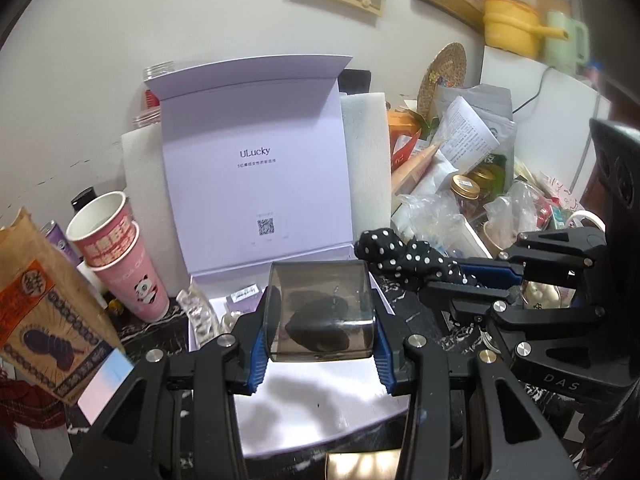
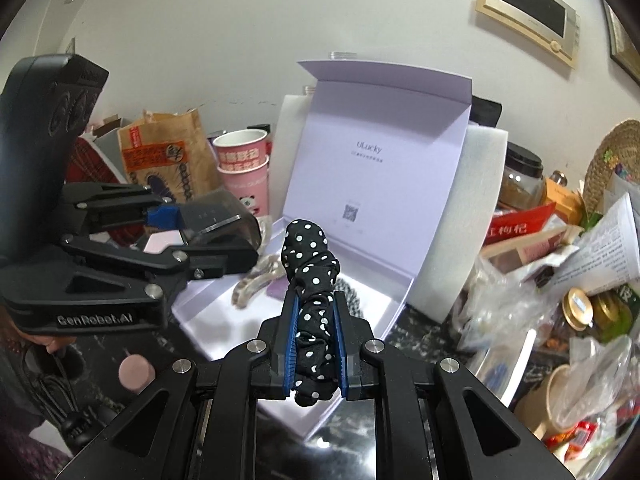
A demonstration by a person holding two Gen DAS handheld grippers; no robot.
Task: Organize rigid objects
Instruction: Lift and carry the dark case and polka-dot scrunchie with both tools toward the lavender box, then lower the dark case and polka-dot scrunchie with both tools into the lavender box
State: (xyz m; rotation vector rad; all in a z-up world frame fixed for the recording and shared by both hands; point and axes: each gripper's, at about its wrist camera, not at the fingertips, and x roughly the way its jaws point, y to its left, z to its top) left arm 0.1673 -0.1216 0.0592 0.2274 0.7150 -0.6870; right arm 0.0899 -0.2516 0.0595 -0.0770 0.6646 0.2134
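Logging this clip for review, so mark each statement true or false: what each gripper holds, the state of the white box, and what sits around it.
1. The left gripper is shut on a smoky clear case. True.
2. The right gripper is open and holds nothing. False: it is shut on a black polka-dot scrunchie.
3. The white box has its lid closed. False: the lid stands open and upright.
4. Stacked pink paper cups stand left of the box in the left wrist view. True.
5. A hair claw clip lies inside the box. True.
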